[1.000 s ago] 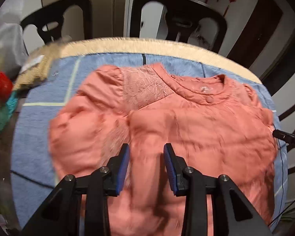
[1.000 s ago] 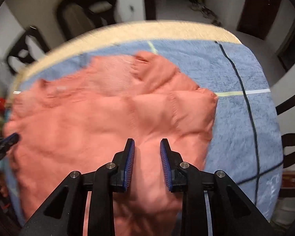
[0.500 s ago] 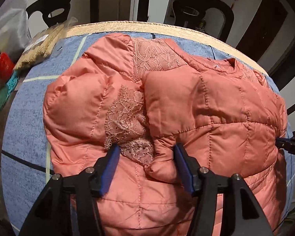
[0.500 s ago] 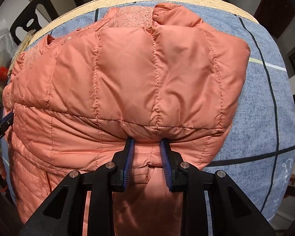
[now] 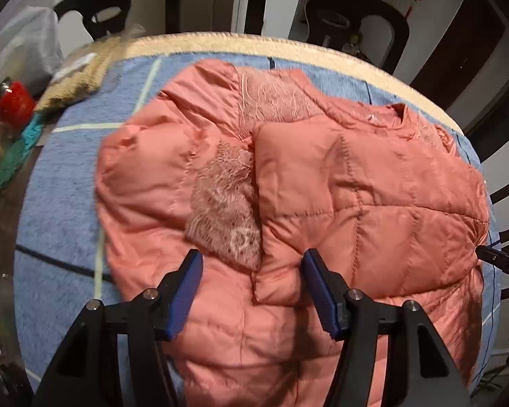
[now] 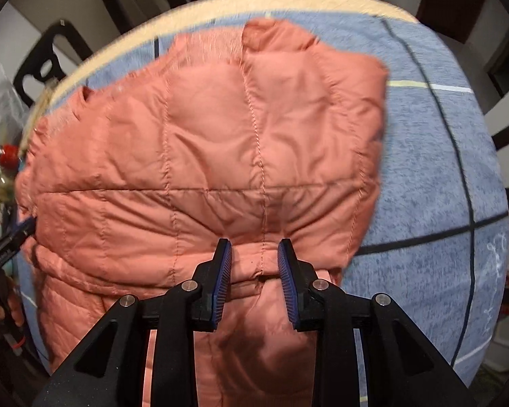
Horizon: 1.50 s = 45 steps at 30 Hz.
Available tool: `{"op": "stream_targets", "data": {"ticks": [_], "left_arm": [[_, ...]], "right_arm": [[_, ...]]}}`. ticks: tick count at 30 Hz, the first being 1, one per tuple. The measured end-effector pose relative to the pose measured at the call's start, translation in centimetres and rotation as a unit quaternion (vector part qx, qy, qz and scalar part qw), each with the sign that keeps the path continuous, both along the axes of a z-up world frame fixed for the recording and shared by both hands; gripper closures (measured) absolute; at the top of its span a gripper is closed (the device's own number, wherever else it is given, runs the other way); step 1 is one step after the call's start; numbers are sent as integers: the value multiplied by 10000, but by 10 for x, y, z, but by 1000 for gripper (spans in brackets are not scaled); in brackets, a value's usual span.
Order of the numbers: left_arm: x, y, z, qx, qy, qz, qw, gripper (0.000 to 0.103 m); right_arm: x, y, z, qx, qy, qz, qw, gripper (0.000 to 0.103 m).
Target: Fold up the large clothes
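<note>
The jacket [image 5: 322,203], salmon-pink and quilted, lies spread on the blue cloth [image 5: 61,203] that covers the round table [image 5: 288,42], its hem end running off the near edge under both cameras. Over on the left, the left gripper [image 5: 251,288] has just been opening and its jaws now stand wide apart above the jacket, with a folded-over sleeve cuff lying between the blue pads but pressed by neither. A lace panel [image 5: 224,210] shows just left of that sleeve (pale, a bit blurred). On the right, the right gripper [image 6: 254,273] has its jaws set narrowly, either side of a puffed ridge of the jacket's folded edge; whether the pads actually pinch the fabric I cannot tell. Black chairs [image 5: 325,10] ring the far side of the table, and a red-capped jar [image 5: 12,105] stands off the cloth at the left.
</note>
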State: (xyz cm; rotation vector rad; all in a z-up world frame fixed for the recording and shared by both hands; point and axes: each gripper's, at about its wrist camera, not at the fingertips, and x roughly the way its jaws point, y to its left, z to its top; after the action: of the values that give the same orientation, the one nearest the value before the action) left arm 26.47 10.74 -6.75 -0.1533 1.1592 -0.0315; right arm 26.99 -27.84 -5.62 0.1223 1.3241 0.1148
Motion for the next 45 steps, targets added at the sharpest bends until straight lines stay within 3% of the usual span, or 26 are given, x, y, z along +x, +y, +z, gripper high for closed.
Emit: {"op": "stream_targets", "data": {"ticks": [7, 11, 12, 25, 30, 35, 39, 45], "left_arm": [[-39, -3, 12, 288, -258, -214, 9990, 40], [-57, -2, 14, 348, -283, -310, 9985, 40], [-62, -2, 15, 380, -296, -330, 9983, 40], [-122, 1, 18, 346, -282, -323, 9985, 39], [-150, 20, 7, 246, -103, -148, 9995, 39], [-187, 45, -17, 245, 291, 37, 9993, 39], [-205, 50, -22, 230, 396, 121, 9989, 38], [-193, 32, -6, 150, 160, 34, 9998, 38]], "right_arm": [[-28, -8, 10, 152, -188, -28, 9997, 68], [-50, -22, 14, 327, -246, 34, 9992, 45], [-56, -26, 17, 333, -260, 59, 9991, 43], [-138, -52, 13, 461, -101, 228, 9986, 43], [-172, -60, -9, 523, 242, 220, 9981, 34], [-212, -75, -31, 721, 619, 9, 9955, 34], [-230, -76, -28, 679, 491, -33, 9965, 33], [-221, -62, 2, 485, -102, -96, 9987, 33]]}}
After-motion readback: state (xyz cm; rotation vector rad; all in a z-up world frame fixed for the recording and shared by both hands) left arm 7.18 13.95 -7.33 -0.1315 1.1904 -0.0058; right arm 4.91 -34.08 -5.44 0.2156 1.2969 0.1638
